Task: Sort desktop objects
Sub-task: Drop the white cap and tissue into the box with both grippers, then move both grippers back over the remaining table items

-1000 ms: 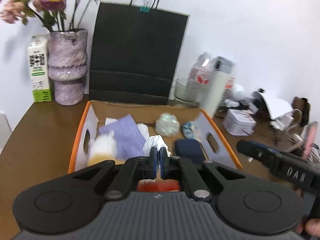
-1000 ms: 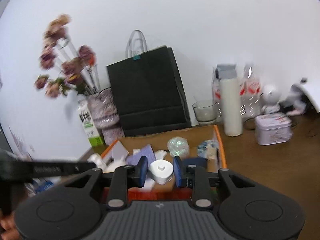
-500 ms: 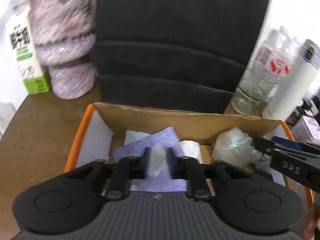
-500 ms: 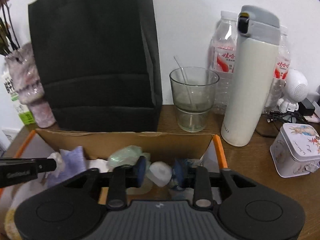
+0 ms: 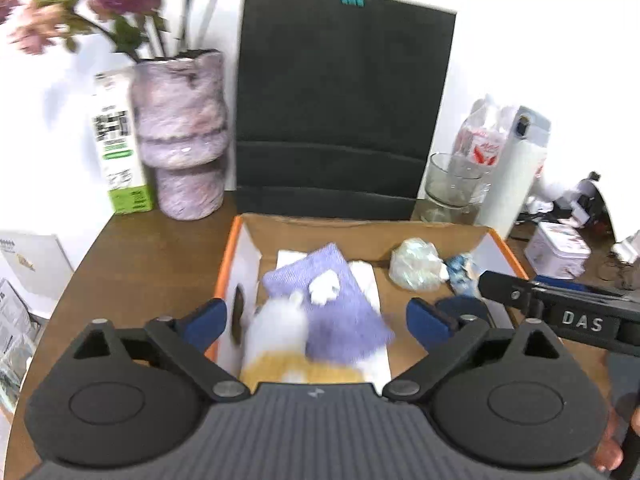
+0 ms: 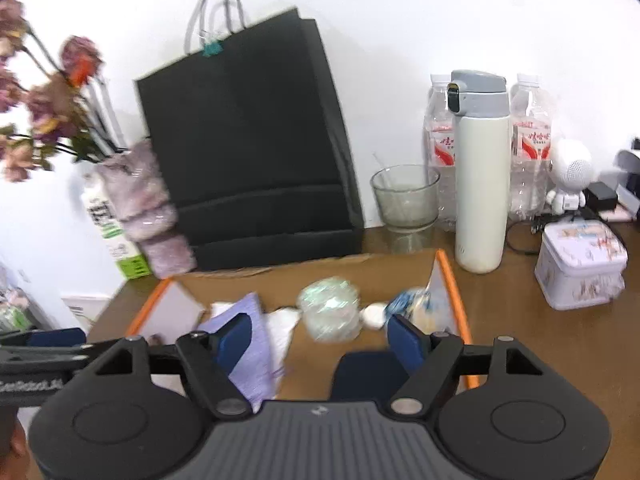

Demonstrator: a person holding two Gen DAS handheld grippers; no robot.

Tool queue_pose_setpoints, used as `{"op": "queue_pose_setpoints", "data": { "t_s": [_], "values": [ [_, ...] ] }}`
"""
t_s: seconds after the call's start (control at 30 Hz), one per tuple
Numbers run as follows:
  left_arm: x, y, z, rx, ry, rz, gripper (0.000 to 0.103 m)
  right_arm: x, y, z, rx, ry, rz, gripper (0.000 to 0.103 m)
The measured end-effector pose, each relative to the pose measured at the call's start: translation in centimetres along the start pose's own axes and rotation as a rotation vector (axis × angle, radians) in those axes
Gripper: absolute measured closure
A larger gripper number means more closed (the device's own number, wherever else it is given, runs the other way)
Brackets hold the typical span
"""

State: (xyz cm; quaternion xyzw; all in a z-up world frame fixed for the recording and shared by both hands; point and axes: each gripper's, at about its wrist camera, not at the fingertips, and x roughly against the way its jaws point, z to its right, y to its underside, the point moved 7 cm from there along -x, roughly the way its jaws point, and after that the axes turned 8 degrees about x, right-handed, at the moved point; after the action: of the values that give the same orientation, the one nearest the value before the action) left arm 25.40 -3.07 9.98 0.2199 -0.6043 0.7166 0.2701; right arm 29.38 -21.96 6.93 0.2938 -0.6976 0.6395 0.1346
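both tongs hang over the orange-rimmed cardboard box (image 5: 496,236) and both are spreading their blue pads, with nothing pinched. half a second ago the left gripper (image 5: 316,316) squeezed a small white crumpled scrap (image 5: 325,283); now that scrap lies free on the lilac ribbed cloth (image 5: 348,320) in the box's middle. the right gripper (image 6: 318,340) has likewise let go of its little white rounded cap (image 6: 373,315), which now rests toward the box's right wall, between the iridescent crinkled wrapper ball (image 6: 329,312) and the blue-and-white wrapper (image 6: 416,304). two more items look sorted into the box, so both hands seem free for the next pieces.
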Motion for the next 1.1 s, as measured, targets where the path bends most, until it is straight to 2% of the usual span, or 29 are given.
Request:
{"op": "queue_pose_setpoints", "data": {
  "t_s": [0.13, 0.27, 0.4, 0.47, 0.57, 0.73, 0.87, 1.1],
  "values": [
    [4.0, 3.2, -1.9, 0.052, 0.024, 0.007, 0.001, 3.4, 2.6, -2.1, 0.006, -0.023, 0.009, 0.023],
    [6.7, 7.5, -3.7, 0.092, 0.013, 0.004, 0.001, 6.5, 6.2, -3.2, -0.013, -0.028, 0.013, 0.021],
    [9.1, 12.0, -4.9, 0.081, -0.030, 0.015, 0.001, 9.6, 11.1, -4.1, -0.024, -0.046, 0.012, 0.018],
    [10.2, 13.9, -5.5, 0.091, -0.050, 0.041, 0.001, 10.9, 13.5, -4.7, -0.005, -0.042, 0.001, 0.018],
    [11.1, 17.0, -5.9, 0.087, -0.043, 0.019, 0.001, 12.3, 16.7, -5.9, 0.059, -0.047, -0.033, 0.017],
    [12.2, 20.6, -6.2, 0.043, -0.015, 0.036, 0.001, 13.6, 21.8, -7.5, 0.145, -0.058, -0.089, 0.015],
    [11.6, 22.6, -7.4, 0.079, -0.023, -0.012, 0.001, 13.7, 23.4, -7.6, 0.146, -0.061, -0.104, 0.015],
    [12.2, 23.6, -6.7, 0.048, -0.002, 0.003, 0.001, 15.4, 24.5, -8.4, 0.211, -0.048, -0.056, 0.015]
  ]
}}
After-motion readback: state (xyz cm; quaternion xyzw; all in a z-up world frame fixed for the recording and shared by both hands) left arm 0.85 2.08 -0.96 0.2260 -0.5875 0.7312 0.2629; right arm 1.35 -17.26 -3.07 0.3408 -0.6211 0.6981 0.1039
